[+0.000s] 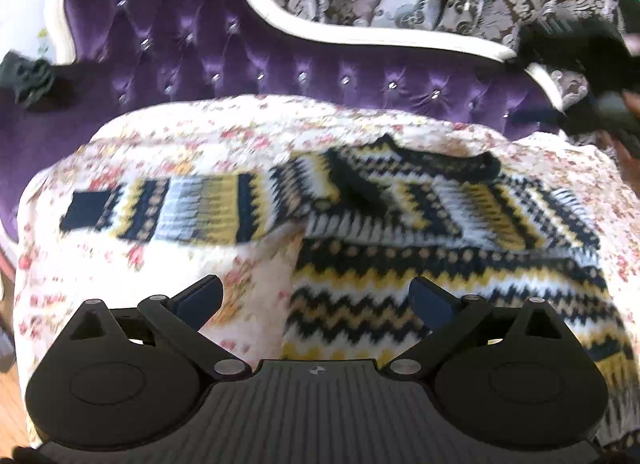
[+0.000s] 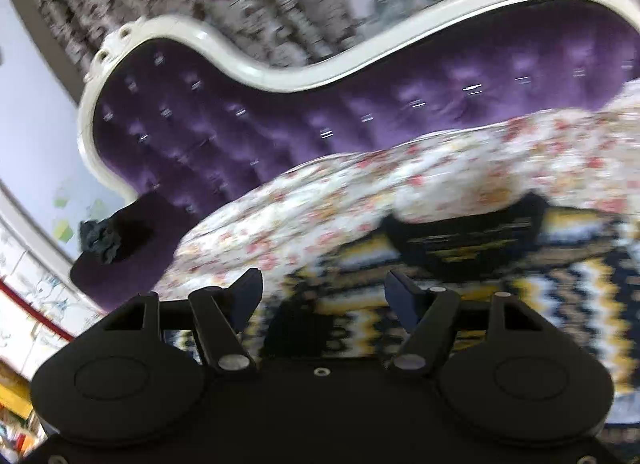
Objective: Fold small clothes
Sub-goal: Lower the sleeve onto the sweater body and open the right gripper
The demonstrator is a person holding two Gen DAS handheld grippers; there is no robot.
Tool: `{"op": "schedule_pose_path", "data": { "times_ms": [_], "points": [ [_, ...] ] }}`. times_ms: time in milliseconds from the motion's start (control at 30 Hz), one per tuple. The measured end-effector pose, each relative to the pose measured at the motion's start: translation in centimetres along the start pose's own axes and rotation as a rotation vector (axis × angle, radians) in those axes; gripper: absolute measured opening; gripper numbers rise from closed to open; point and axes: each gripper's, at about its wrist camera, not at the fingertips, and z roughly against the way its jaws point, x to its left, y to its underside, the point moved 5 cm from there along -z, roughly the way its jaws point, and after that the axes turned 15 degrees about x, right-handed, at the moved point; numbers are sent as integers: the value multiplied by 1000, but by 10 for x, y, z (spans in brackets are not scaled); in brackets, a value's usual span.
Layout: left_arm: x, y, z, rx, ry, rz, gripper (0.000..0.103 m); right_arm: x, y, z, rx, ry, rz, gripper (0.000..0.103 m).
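While the zigzag-knit sweater (image 1: 420, 232) lies flat on the floral cover (image 1: 160, 264), filling the frame's right half, the left gripper (image 1: 316, 296) hangs spread before its hem; the right gripper (image 2: 324, 292), spread, pinches nothing

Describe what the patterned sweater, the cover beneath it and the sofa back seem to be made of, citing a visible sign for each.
Sweater: seems to be knitted yarn, matte and fuzzy, with zigzag bands in navy, yellow and white.
Floral cover: looks like printed, perhaps quilted cotton; puffy, matte, small red flowers.
Sofa back: probably velvet, with a soft purple sheen, button tufting and shiny studs; its frame is glossy white, material unclear.
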Motion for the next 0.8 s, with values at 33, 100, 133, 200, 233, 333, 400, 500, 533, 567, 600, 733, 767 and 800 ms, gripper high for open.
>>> {"op": "schedule_pose_path", "data": {
  "times_ms": [33,100,133,200,233,333,400,500,533,567,600,733,767,800],
  "points": [
    [-4,-5,0,-5,5,-7,101,-13,3,8,-8,22,-13,73],
    [-16,-18,0,-21,23,-28,101,-40,10,23,-26,66,-45,75],
    [-22,-22,-1,-26,30,-37,101,-56,14,31,-39,90,-73,76],
    [-35,-34,-6,-31,32,-55,101,-90,25,45,-59,125,-143,76],
    [-42,-40,-10,-35,36,-66,101,-105,30,50,-69,140,-176,76],
    [-59,-54,-25,-40,44,-80,101,-150,44,64,-117,220,-263,76],
    [-67,-61,-37,-30,56,-79,101,-175,51,68,-141,267,-310,76],
    [-75,-70,-63,-13,63,-78,101,-204,59,66,-153,293,-356,76],
    [-77,-73,-71,-6,52,-81,101,-209,60,62,-150,289,-363,76],
    [-78,-74,-80,5,38,-84,101,-214,62,58,-145,282,-368,76],
    [-78,-75,-90,17,21,-86,101,-217,64,56,-138,275,-368,76],
    [-69,-72,-128,94,-38,-85,100,-217,62,36,-81,260,-329,76],
    [-67,-69,-135,121,-39,-77,102,-216,61,32,-71,258,-309,76],
    [-64,-66,-140,126,-30,-66,103,-214,60,27,-61,254,-295,76]
  ]
}}
